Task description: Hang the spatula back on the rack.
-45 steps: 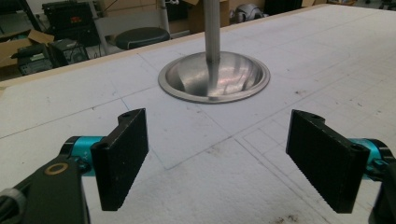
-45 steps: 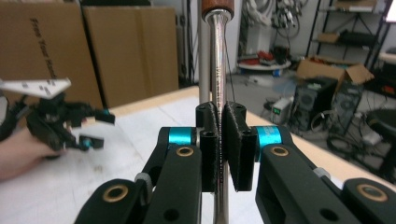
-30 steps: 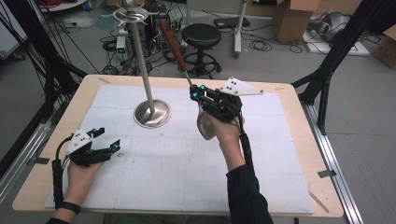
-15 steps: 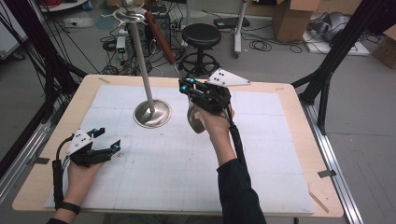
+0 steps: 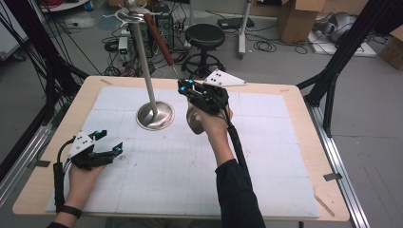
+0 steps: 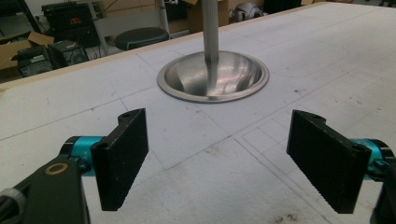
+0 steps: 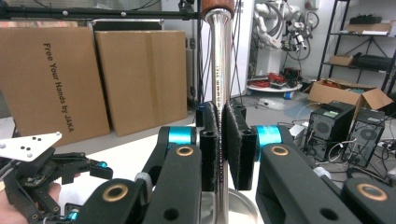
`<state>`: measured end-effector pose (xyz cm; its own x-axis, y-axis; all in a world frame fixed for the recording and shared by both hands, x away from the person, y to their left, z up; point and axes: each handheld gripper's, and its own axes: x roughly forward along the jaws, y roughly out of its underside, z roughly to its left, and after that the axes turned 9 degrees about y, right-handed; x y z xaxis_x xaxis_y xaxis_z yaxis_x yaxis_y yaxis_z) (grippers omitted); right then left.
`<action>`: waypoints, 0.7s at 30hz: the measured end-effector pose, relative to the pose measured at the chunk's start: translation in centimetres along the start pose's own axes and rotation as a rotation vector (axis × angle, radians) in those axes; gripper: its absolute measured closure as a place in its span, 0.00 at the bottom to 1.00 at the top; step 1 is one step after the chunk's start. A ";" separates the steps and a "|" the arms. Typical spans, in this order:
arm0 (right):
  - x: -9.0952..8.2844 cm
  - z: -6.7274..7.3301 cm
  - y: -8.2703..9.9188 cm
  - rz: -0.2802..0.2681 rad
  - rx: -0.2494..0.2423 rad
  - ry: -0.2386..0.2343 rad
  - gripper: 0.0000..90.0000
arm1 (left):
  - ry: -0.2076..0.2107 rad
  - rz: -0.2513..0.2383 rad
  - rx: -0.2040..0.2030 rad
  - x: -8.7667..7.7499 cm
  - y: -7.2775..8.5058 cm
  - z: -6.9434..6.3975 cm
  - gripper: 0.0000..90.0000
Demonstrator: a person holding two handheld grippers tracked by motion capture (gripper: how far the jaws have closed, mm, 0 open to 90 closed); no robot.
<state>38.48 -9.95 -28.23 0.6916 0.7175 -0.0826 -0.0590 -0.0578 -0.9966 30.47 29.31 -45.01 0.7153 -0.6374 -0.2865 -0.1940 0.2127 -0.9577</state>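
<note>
**A:** From the high view, why is the right gripper (image 5: 183, 88) raised at the far side of the table (image 5: 304, 118)?

**B:** It is clenched on the thin metal shaft of a long utensil (image 5: 159, 40). The utensil's brown wooden grip slants up and left to the top of the stand (image 5: 145, 71). My guess is that it is meant to hang up there, and gripping it low on the shaft leaves the top end free. A pale rounded shape shows under the hand. It may be the utensil's bowl, but I cannot tell.

**A:** And the left gripper (image 5: 108, 142)?

**B:** It is down on the white mat (image 5: 266, 156), near and to the left, well apart from the stand. It looks parked out of the way.

**A:** What does the left gripper view show?

**B:** The left gripper (image 6: 217, 158) is released, with its pads wide apart and nothing between them. The stand's round base (image 6: 212, 77) sits farther off, straight ahead.

**A:** And the right gripper view?

**B:** The right gripper's (image 7: 220, 140) pads press on the shiny shaft (image 7: 219, 56) from both sides. The shaft stands upright between them, with the wooden grip at the top edge. Held that firmly, the long handle probably won't swing.
</note>
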 end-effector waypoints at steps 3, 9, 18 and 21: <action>0.4 0.0 0.1 0.012 -0.003 0.004 0.94 | 0.000 -0.002 -0.002 0.0 0.0 0.0 0.24; 1.5 0.1 0.3 0.004 0.004 0.003 0.94 | 0.000 -0.002 -0.002 0.0 0.0 0.0 0.24; 3.4 0.1 1.3 0.013 0.032 -0.008 0.94 | 0.000 -0.002 -0.002 0.0 0.0 0.0 0.24; 4.0 -0.1 1.5 0.014 0.034 -0.013 0.94 | 0.001 -0.001 -0.002 0.0 0.0 0.0 0.24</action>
<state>41.19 -7.24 -30.05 0.6813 0.7257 -0.0960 -0.0931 -0.0442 -0.9947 30.48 29.27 -45.03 0.7147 -0.6384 -0.2857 -0.1948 0.2107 -0.9580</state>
